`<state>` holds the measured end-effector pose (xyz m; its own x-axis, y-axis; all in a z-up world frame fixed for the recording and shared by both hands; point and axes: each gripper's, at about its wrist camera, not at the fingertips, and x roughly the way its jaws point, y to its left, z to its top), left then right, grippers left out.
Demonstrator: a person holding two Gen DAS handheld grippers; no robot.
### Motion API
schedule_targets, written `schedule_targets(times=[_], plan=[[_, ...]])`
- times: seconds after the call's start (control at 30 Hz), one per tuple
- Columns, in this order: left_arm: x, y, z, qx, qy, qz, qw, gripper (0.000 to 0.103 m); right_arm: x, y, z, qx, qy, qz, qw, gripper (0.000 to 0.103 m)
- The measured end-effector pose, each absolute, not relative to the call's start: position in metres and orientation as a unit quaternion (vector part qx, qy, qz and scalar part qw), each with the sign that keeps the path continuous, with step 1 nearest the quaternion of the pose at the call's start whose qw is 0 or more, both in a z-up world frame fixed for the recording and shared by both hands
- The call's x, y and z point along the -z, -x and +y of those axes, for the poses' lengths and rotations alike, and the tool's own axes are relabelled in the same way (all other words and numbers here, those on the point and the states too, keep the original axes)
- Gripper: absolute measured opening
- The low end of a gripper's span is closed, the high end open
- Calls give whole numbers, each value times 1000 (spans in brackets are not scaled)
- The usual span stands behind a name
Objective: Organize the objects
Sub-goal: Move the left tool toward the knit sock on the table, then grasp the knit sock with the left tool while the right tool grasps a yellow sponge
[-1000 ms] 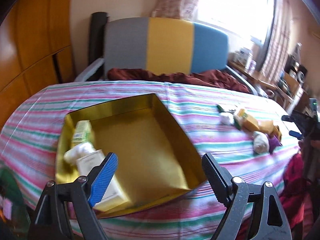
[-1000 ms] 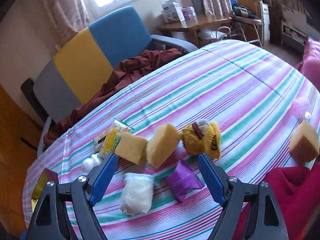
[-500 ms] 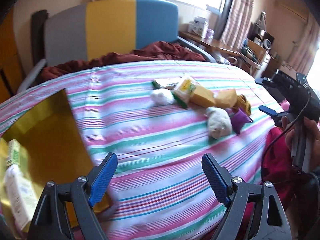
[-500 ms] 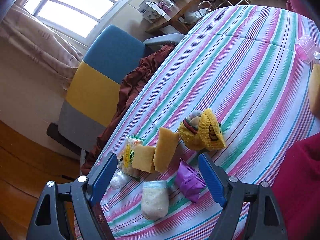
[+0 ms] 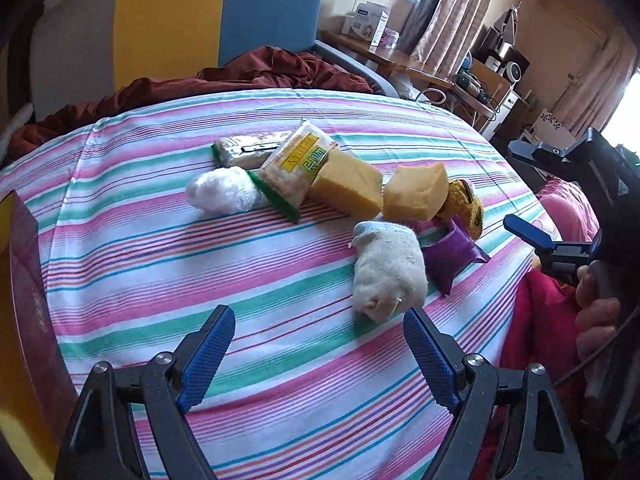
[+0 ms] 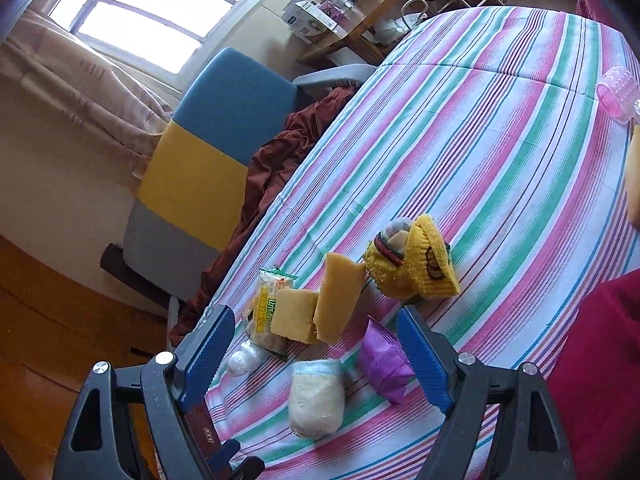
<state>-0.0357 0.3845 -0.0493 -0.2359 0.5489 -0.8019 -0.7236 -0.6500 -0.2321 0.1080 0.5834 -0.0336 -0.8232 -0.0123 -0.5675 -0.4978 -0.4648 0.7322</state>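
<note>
A cluster of objects lies on the striped tablecloth (image 5: 160,264): a cream rolled sock (image 5: 387,272) (image 6: 317,400), a purple packet (image 5: 452,254) (image 6: 384,360), two yellow sponges (image 5: 348,188) (image 5: 416,190), a yellow knitted item (image 5: 466,204) (image 6: 416,264), a snack packet (image 5: 296,164) (image 6: 266,308) and a white ball (image 5: 220,196). My left gripper (image 5: 318,354) is open and empty, just short of the sock. My right gripper (image 6: 316,358) is open and empty, above the sock and sponges; it also shows in the left wrist view (image 5: 532,196).
The gold box's edge (image 5: 16,280) stands at the left. A multicoloured chair (image 5: 200,20) with a maroon cloth (image 5: 240,76) stands behind the table. A pink roller (image 6: 618,94) and another sponge (image 6: 632,176) lie at the far right. A red cushion (image 6: 600,360) is by the table edge.
My left gripper has swung right, away from the gold box and toward the object cluster. My right gripper has tilted and come closer over the cluster. Both stay open.
</note>
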Motion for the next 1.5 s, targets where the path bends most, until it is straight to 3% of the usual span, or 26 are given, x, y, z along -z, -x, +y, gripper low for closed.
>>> schedule_targets(times=[0.37,0.4,0.43,0.5,0.6,0.97,1.2,1.4,1.5], plan=[[61,32,462,-764,445,155,440,86,34,-107,585,-815,258,501,137,84],[64,33,470,-766,440,165,438,82,35,-107,585,-814,258,501,137,84],[67,35,476,-765,441,171,437,69,35,-107,585,-814,258,502,138,84],[76,41,479,-749,458,151,453,58,35,-107,586,-813,259,503,136,84],[86,38,473,-732,474,130,471,52,36,-106,585,-813,262,502,136,84],[89,44,369,-777,442,39,446,50,36,-100,583,-813,283,490,135,84],[100,38,373,-790,420,38,444,50,39,-86,576,-810,332,465,129,84],[101,40,371,-786,419,25,453,50,36,-71,566,-812,389,411,141,84],[102,41,371,-785,420,22,455,50,24,-52,557,-825,437,331,139,84]])
